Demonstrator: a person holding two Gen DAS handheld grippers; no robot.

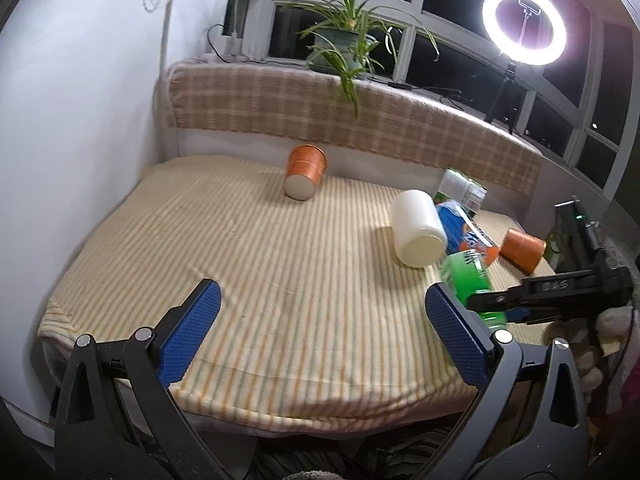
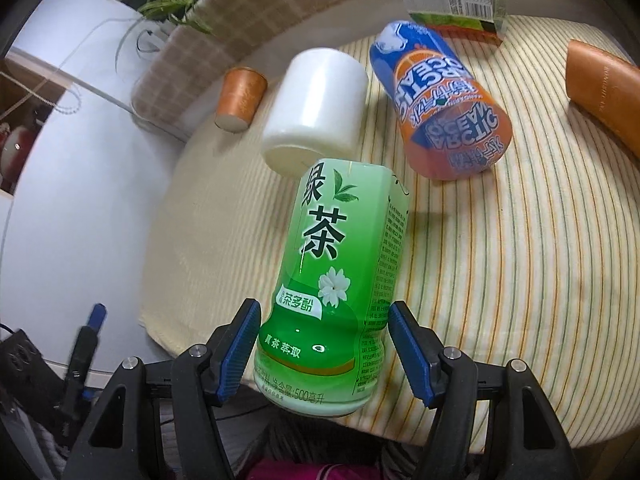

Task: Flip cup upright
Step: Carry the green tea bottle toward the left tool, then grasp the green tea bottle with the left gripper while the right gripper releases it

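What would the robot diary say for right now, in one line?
left gripper: open, empty | right gripper: fingers around green tea bottle, contact unclear | white cup: lying sideways

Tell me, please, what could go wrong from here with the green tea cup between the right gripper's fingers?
The right gripper straddles the green tea cup near its end at the table edge; an off-centre pinch could squirt it off. The white cup touches its far end, so lifting may roll that into the blue-and-orange cup.

Cloth (image 1: 248, 280): cream, thin orange and green stripes
Backrest cover (image 1: 400, 120): tan and cream plaid
Far cup (image 1: 305, 172): orange, pale base
Big cup (image 2: 316, 112): white
Green bottle (image 2: 336, 280): green, white flower
Soda bottle (image 2: 444, 116): blue and orange
Finger pads (image 1: 191, 334): blue
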